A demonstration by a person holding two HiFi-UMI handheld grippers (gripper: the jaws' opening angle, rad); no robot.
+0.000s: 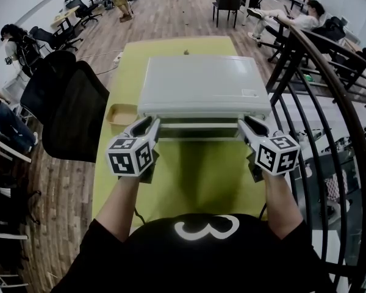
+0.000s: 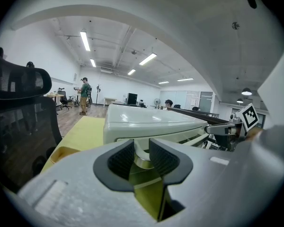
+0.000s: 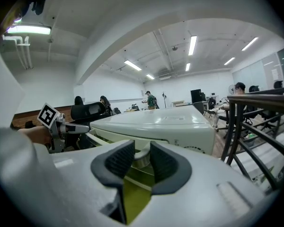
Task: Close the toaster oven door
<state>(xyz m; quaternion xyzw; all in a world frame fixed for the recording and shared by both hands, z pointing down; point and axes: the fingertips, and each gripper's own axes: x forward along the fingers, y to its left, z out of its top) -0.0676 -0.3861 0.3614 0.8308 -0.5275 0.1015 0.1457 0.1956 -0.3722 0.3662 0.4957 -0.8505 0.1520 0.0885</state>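
Yellow-green desk [image 1: 189,182] carries the oven [image 1: 201,84] with its door [image 1: 198,138] part-open toward me, my left hand-held gripper [image 1: 151,122] and right hand-held gripper [image 1: 245,124] each clamped on a handle [image 1: 198,126] end, probably to swing it up evenly.

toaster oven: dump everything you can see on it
The toaster oven is an off-white, glossy-looking box with a flat top bearing a small label near its front right corner. It stands on the yellow-green table. Its front door is partly open; the left tongs and right tongs clamp the ends of its handle.
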